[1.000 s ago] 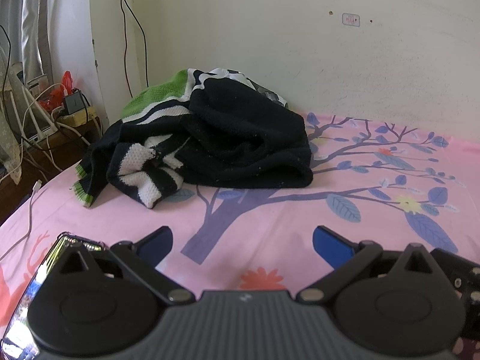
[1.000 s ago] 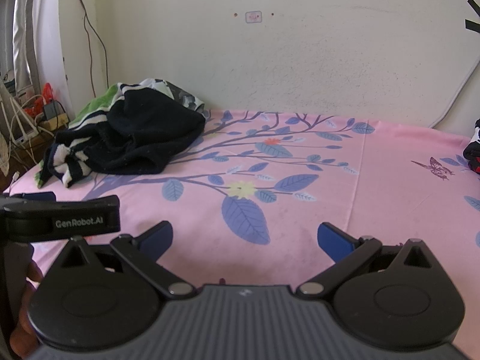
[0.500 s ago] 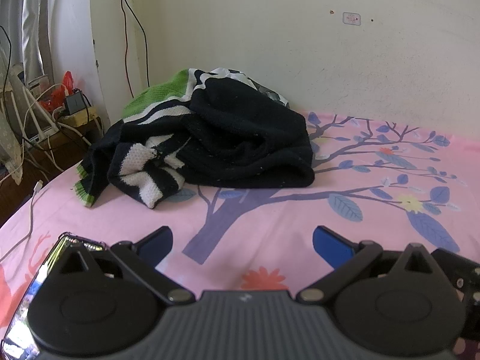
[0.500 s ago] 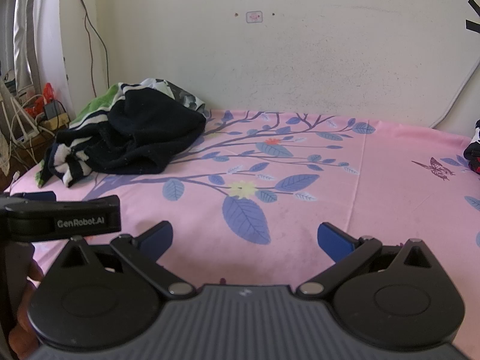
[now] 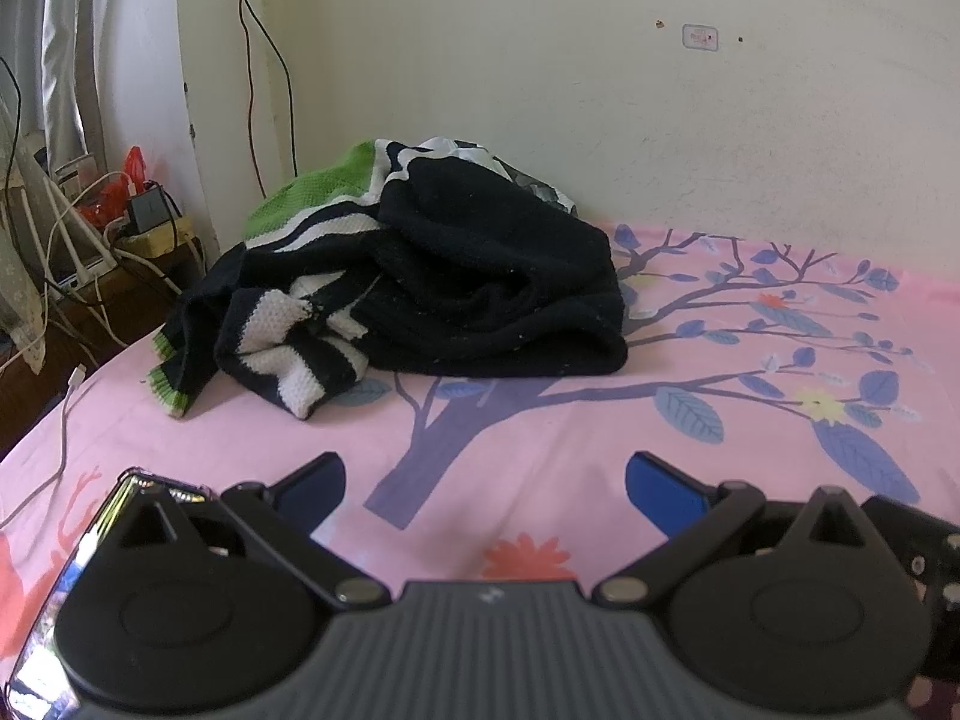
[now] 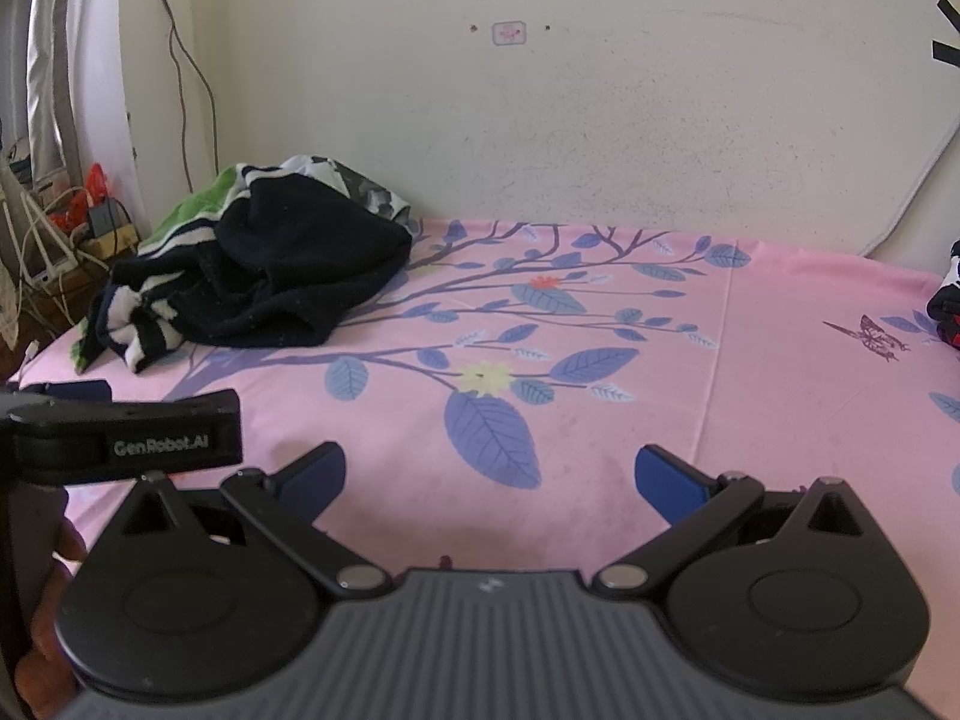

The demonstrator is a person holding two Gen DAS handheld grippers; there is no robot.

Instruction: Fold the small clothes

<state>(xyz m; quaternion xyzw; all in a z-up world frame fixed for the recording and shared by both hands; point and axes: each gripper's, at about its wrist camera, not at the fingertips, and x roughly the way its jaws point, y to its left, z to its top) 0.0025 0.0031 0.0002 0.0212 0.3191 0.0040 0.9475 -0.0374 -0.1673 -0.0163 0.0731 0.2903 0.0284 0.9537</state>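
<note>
Barely changing from a second ago: creeping a touch closer to the heap of clothes (image 5: 420, 282) in the left wrist view, holding almost the same framing in the right wrist view. Meaning, most likely, an approach only just beginning, with no folding started.

Hovering low over the bed sheet (image 5: 540, 420), the left hand-held gripper (image 5: 485, 480) with jaws spread wide and nothing between them. Hovering likewise, the right hand-held gripper (image 6: 489, 474), jaws apart and empty, pointing at bare sheet well right of the heap.

Lying bunched at the far left corner of the bed, close against the wall (image 5: 600, 90): a black knit piece on top, black-and-white striped knit spilling toward the near left, a green patch showing behind. Sitting well apart from both sets of jaws, though nearer to the left one.

Resting just beside the left hand-held gripper at the near left, a phone (image 5: 90, 540) with a shiny screen; trailing over the bed edge, a white cable (image 5: 63, 420).

Reading "GenRobot.AI" in pale letters on the black body of the left tool, seen in the right wrist view. Showing on the wall, a small pink sticker (image 6: 509, 33), too small to read. Peeking in at the far right edge, another dark item (image 6: 947, 306), unclear what.
</note>
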